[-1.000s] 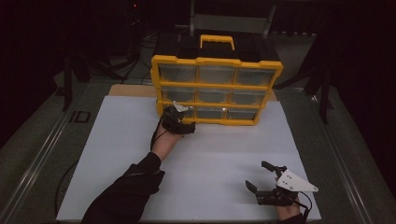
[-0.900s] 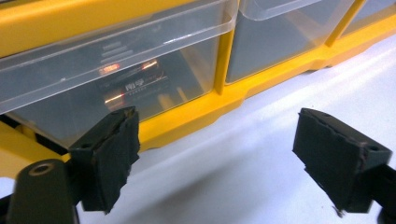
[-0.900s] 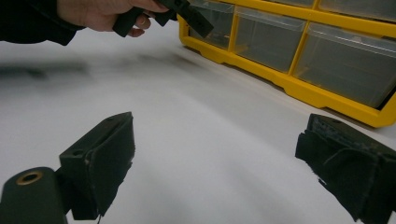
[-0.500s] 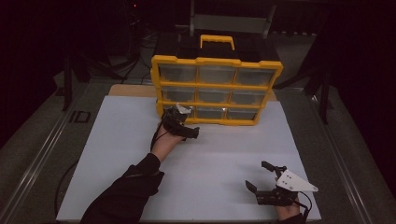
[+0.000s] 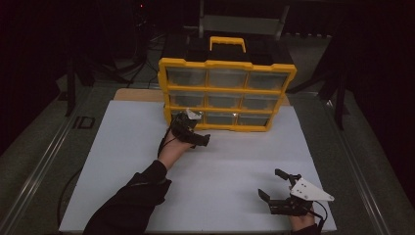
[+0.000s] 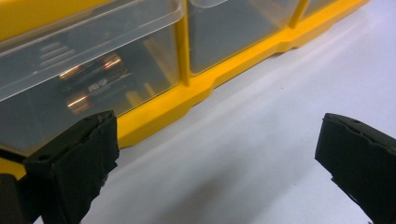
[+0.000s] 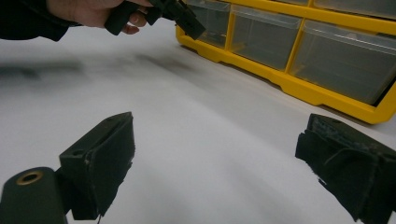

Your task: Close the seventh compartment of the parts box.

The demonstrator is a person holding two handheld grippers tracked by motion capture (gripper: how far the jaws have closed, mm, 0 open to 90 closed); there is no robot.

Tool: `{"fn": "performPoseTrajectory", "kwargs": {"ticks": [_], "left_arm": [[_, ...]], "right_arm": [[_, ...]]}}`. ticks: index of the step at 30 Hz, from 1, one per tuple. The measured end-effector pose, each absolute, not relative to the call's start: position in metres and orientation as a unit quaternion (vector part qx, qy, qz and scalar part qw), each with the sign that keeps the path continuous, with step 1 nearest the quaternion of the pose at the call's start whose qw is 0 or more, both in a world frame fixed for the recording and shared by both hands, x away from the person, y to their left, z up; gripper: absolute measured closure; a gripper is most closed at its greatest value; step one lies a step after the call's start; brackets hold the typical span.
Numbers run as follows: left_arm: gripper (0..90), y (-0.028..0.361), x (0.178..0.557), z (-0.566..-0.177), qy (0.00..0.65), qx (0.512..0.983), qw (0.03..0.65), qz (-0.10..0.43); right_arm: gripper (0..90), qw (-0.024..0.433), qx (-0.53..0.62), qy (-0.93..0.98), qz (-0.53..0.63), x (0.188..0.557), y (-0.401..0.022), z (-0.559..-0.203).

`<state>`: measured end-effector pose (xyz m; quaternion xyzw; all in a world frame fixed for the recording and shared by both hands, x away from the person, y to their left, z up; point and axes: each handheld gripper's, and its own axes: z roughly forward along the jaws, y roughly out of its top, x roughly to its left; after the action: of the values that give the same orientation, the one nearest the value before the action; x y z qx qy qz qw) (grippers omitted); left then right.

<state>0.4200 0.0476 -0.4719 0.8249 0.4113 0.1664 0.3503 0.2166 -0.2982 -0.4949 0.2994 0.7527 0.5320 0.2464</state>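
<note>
Left gripper view shows the left gripper (image 6: pixel 215 154), jaws wide apart after just opening, before the yellow organizer's (image 6: pixel 187 93) clear drawer (image 6: pixel 88 79); writing inside is unreadable. Right gripper (image 5: pixel 280 192) rests gaping, nothing between.

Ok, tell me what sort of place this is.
Probably a lab or workshop bench set up for recording handling work. A white board covers the table, a yellow drawer organiser with clear drawers stands at its far side, and the surroundings are dark, with metal stands behind.
</note>
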Motion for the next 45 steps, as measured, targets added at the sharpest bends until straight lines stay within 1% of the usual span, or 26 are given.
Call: {"fn": "performPoseTrajectory", "kwargs": {"ticks": [10,14,20,28,34,45], "left_arm": [[0.0,0.049,0.421,-0.468,0.385,0.836,0.363,0.145],[0.0,0.048,0.419,-0.465,0.381,0.832,0.375,0.147],[0.0,0.046,0.418,-0.464,0.367,0.841,0.37,0.143],[0.0,0.049,0.411,-0.458,0.348,0.848,0.378,0.131],[0.0,0.054,0.403,-0.448,0.337,0.85,0.387,0.121],[0.0,0.068,0.389,-0.428,0.314,0.856,0.393,0.121]], "right_arm": [[9.2,0.243,0.304,0.751,0.533,0.217,-0.3,-0.497],[9.2,0.243,0.304,0.751,0.533,0.217,-0.3,-0.497],[9.2,0.244,0.305,0.751,0.533,0.217,-0.301,-0.496],[9.2,0.246,0.302,0.751,0.533,0.216,-0.301,-0.495],[9.2,0.247,0.3,0.753,0.531,0.215,-0.298,-0.494],[9.2,0.249,0.297,0.754,0.531,0.214,-0.297,-0.493]]}}
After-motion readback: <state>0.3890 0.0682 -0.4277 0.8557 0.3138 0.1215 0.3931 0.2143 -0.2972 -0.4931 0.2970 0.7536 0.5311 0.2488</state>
